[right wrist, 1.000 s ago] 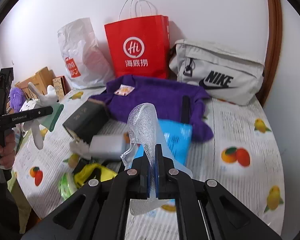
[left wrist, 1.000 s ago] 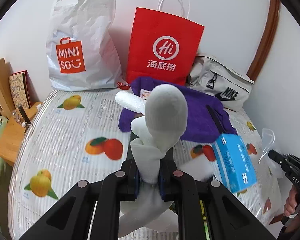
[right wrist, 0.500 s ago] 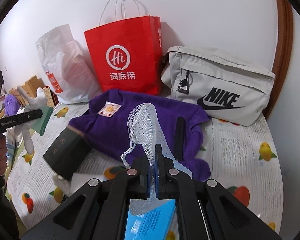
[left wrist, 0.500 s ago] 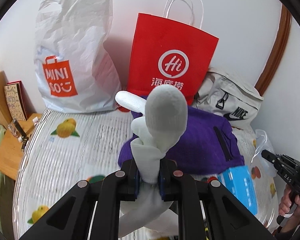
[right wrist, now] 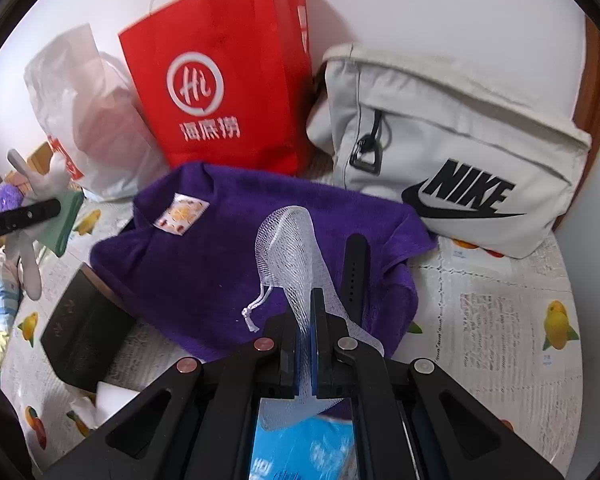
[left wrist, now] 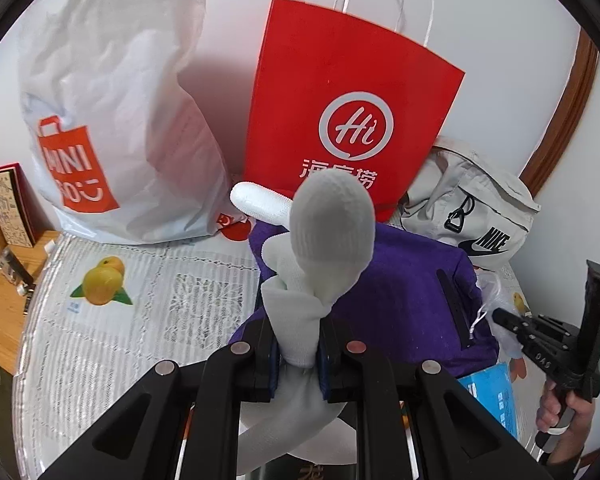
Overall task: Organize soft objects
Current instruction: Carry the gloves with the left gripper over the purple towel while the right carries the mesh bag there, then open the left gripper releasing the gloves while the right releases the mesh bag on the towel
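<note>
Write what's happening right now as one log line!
left gripper: shut on white plush | right gripper: shut on mesh pouch | below: purple towel

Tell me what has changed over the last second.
Both grippers carried their loads toward the bags at the wall: the red bag and Nike bag loom larger. Unchanged: left gripper clamps the white plush, right gripper the mesh pouch.

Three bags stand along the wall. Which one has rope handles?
The red paper bag, in the middle; the white plastic bag and grey Nike bag show none.
</note>
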Tool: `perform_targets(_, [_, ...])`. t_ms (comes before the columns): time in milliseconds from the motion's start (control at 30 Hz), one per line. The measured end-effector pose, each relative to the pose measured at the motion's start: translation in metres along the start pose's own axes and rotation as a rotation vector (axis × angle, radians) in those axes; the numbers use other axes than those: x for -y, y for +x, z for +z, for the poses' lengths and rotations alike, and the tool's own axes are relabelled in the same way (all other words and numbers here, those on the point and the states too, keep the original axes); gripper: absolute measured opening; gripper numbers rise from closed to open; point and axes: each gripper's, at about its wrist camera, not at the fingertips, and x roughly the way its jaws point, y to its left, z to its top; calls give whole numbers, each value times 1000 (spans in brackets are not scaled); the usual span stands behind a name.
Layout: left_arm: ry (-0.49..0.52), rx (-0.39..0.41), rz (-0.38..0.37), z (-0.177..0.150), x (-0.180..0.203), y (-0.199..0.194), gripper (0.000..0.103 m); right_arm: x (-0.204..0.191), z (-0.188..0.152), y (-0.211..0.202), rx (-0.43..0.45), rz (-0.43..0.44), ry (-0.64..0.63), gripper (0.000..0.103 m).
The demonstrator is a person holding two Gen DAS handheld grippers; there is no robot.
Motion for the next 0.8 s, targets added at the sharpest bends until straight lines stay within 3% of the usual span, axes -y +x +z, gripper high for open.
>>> perform_targets(467, [-5,-81,-70,32,18,72,14,11,1,44,-124,20,19,5])
perform_targets(633, [-17,-158,-115,34,31,106,14,13,0,51,-151,20,10,5])
perform_targets(800, [16,-244,-90,24,46,133,14,15,1,58,-159,31,17,6])
